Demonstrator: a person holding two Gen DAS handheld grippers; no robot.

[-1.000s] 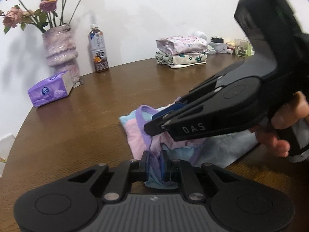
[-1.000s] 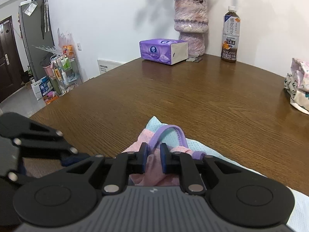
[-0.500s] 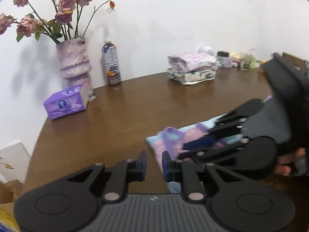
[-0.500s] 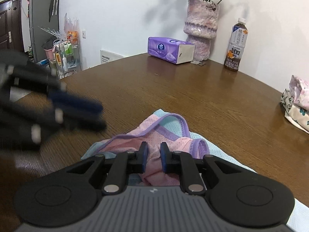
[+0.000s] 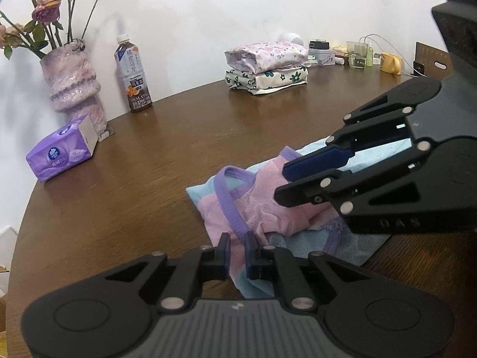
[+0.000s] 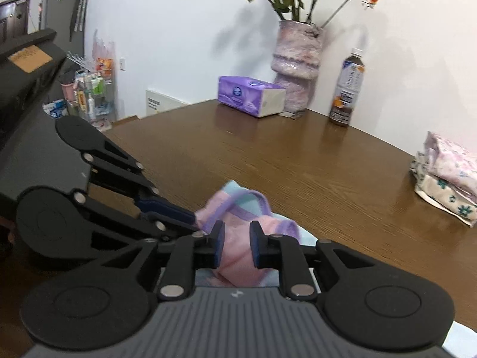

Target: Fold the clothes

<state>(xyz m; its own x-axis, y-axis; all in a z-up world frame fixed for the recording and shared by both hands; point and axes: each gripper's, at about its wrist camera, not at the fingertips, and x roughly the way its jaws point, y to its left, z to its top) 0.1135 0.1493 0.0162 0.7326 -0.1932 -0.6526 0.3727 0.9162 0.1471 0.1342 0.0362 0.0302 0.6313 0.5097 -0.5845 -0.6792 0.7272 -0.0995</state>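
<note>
The left gripper (image 5: pixel 237 252) sits lowest and nearest. Its jaws are drawn narrow on the purple trim at the near edge of the garment (image 5: pixel 268 205). The garment lies on the table (image 5: pixel 149 179) as a rumpled heap, with pink mesh bunched over pale blue. Just past it, the right gripper (image 6: pixel 237 247) comes in from the side. Its jaws stand apart, and the wad of pink cloth between the pads looks loose rather than pinched.

The main risk is the left grip. It seems to catch only the trim, so a pull could lift one layer and drag the bunch open instead of turning a clean fold. The mesh looks thin and slippery and may slide out of the narrow pinch. The two sets of fingers are close together over the same patch, so they could knock each other or trap cloth between the tools. The blue part lies near the table's edge and a hard tug could take it over.

A second ago the left jaws clamped blue cloth under the crossing right gripper. Half a second ago they hung bare over wood, clear of the garment, and now they are back on it. The right jaws have widened since then.

The folded stack (image 5: pixel 266 65) at the far side has stayed put.
</note>
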